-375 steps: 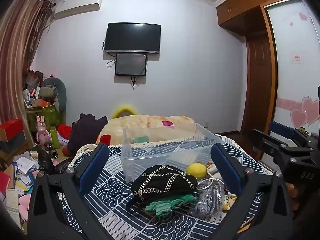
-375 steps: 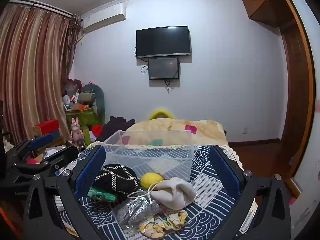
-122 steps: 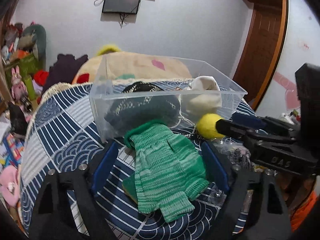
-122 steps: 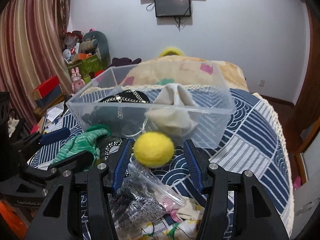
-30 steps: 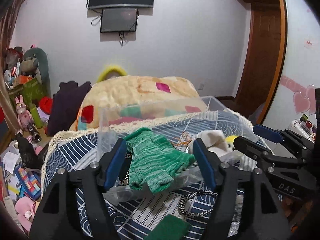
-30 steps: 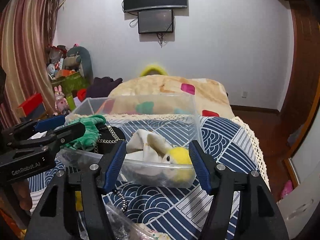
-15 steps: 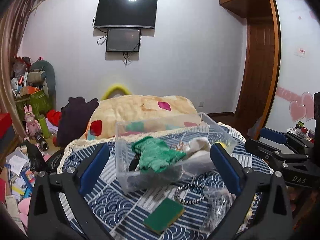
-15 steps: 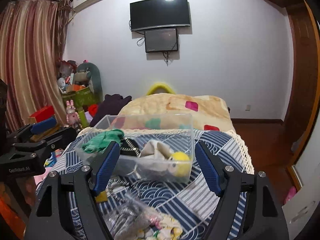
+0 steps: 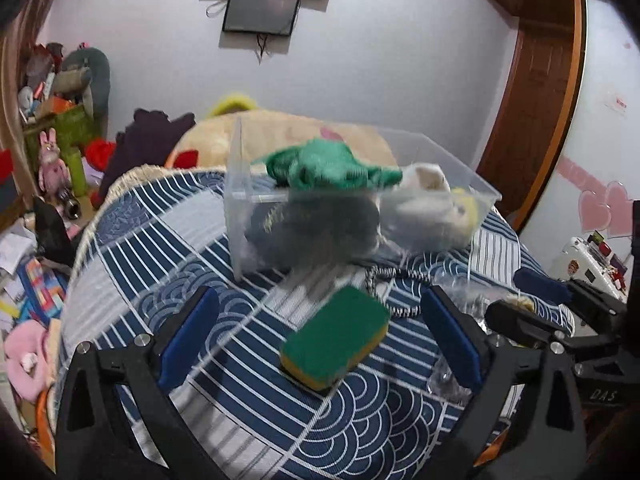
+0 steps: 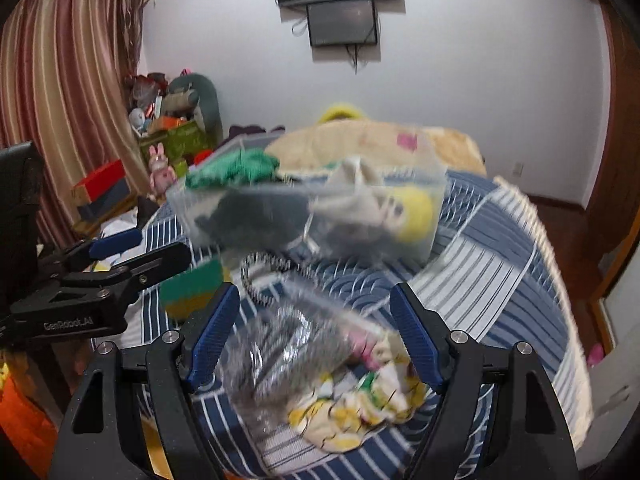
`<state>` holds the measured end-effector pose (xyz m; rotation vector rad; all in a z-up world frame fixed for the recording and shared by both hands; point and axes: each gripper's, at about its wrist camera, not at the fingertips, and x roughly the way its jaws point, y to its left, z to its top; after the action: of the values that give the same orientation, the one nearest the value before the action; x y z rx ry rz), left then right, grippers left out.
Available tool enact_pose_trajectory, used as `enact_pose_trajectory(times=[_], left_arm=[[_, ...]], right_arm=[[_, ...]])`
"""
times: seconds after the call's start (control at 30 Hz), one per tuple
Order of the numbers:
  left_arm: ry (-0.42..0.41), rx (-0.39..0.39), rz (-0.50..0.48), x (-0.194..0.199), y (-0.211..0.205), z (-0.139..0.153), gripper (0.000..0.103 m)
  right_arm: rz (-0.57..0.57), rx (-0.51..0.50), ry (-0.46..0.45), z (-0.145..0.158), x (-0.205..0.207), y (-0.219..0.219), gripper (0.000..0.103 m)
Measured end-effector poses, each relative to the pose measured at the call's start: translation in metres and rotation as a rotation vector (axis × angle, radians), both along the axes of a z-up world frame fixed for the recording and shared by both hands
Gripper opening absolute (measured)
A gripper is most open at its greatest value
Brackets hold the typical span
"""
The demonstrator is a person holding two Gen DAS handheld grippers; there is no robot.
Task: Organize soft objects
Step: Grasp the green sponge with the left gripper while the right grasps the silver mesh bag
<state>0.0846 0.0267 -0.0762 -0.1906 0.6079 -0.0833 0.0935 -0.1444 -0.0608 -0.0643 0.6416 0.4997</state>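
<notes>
A clear plastic bin (image 9: 452,168) (image 10: 434,184) stands on the blue patterned bedspread (image 9: 168,248). It holds a green knit piece (image 9: 328,164) (image 10: 236,170), a dark hat (image 9: 316,228), a cream pouch (image 9: 424,178) and a yellow ball (image 10: 418,212). My left gripper (image 9: 320,336) is open, with a green and yellow sponge (image 9: 336,338) lying between its fingers on the bed. My right gripper (image 10: 312,332) is open over a clear bag of grey items (image 10: 288,352) and a yellow patterned cloth (image 10: 360,400).
A black and white cord (image 9: 380,280) (image 10: 260,276) lies in front of the bin. A beige pillow (image 10: 380,140) lies behind it. Cluttered toys and boxes (image 9: 44,152) fill the floor on the left. A wooden door (image 9: 528,92) stands on the right.
Both grippers have dropped down and forward toward the bed. The sponge now lies between the left fingers and the clear bag between the right fingers. Both views are motion-blurred.
</notes>
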Motion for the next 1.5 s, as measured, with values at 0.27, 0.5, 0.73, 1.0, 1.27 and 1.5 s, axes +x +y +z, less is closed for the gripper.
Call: enact_pose_trajectory(times=[0.27,0.5,0.73,1.0,1.27,1.5], left_arm=[[0.043,0.042,-0.053,0.003,-0.019,-0.021,0.071],[0.047,0.024,-0.055,-0.002,-0.017,-0.026,0.055],[-0.005,0.009,-0.034,-0.017,-0.011,-0.011,0.054],[-0.099,0.038,-0.008,-0.033,-0.01,0.018,0.054],[-0.188,0.021,0.015,-0.038,-0.001,0.049,0.054],[-0.247,0.002,0.045,-0.03,0.011,0.073,0.054]], right_arm=[[0.037,-0.029,0.043,-0.022,0.0,0.012,0.07],[0.034,-0.031,0.027,-0.018,-0.002,0.009,0.04],[0.033,-0.02,-0.013,-0.007,-0.006,0.006,0.027],[-0.012,0.017,-0.07,0.014,-0.01,-0.009,0.027],[-0.05,0.027,-0.142,0.043,-0.007,-0.017,0.027],[-0.064,0.049,-0.204,0.067,0.001,-0.017,0.027]])
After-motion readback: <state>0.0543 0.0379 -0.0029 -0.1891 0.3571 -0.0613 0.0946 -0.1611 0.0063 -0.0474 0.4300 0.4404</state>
